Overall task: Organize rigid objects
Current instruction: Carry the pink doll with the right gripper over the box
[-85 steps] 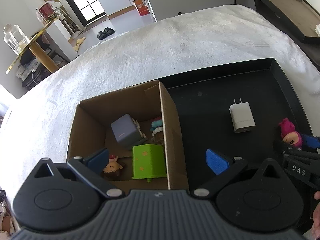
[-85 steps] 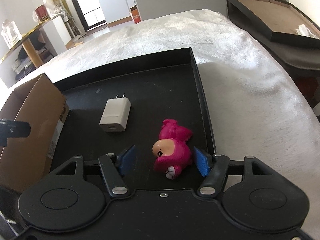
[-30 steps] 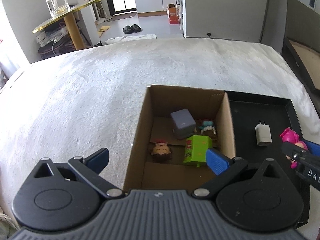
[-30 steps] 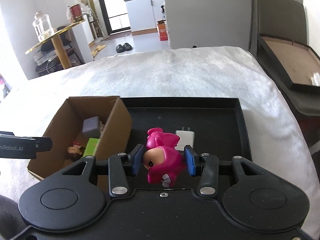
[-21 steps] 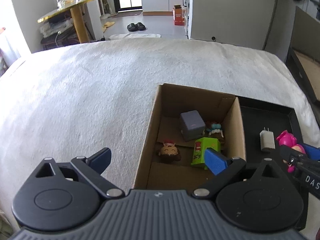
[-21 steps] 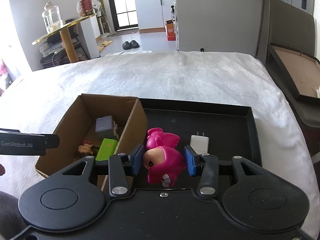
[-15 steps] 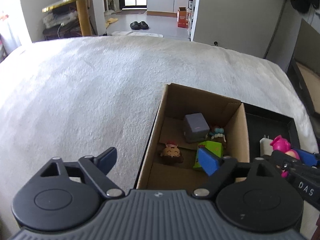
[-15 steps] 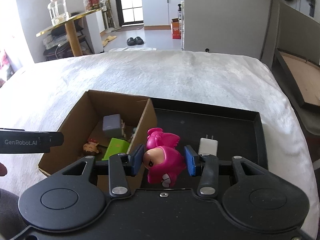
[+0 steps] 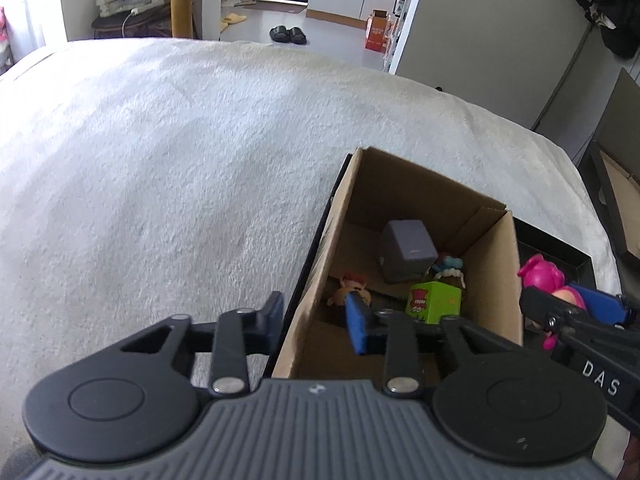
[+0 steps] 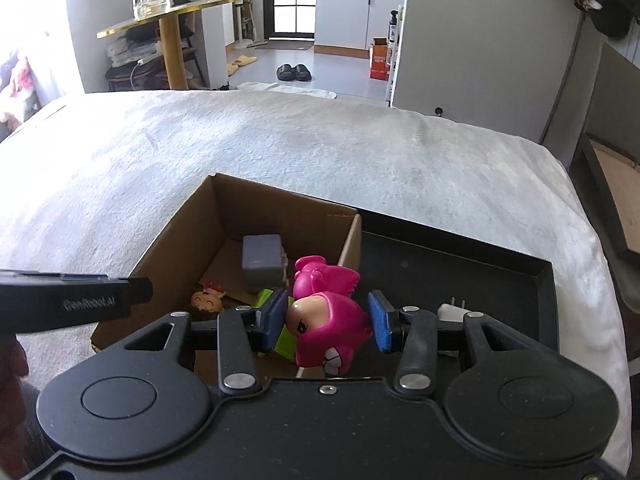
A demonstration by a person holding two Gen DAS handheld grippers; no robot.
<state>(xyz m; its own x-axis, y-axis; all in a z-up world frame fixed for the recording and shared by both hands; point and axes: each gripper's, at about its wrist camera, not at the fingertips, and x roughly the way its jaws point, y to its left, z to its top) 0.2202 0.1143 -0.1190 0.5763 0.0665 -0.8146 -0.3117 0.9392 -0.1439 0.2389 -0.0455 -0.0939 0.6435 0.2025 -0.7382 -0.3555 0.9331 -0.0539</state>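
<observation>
I am carrying a pink toy figure [image 10: 326,320] clamped between the blue pads of my right gripper [image 10: 328,326], and it hangs over the near right corner of the cardboard box [image 10: 188,236], the landmark here. My left gripper [image 9: 314,322] straddles the box's left wall, one pad outside and one inside, and its jaws are closing on that wall; whether the pads already press the cardboard I cannot tell. Inside the box lie a grey cube [image 10: 262,260], a green block [image 9: 434,303] and a small smiling figurine [image 10: 208,300]. Right of the box, on a black tray [image 10: 460,260], waits a white charger plug [image 10: 450,308]. The step in hand, I judge, is dropping the toy in. Next I should bring it over open floor inside the box, then loosen my right grip.
</observation>
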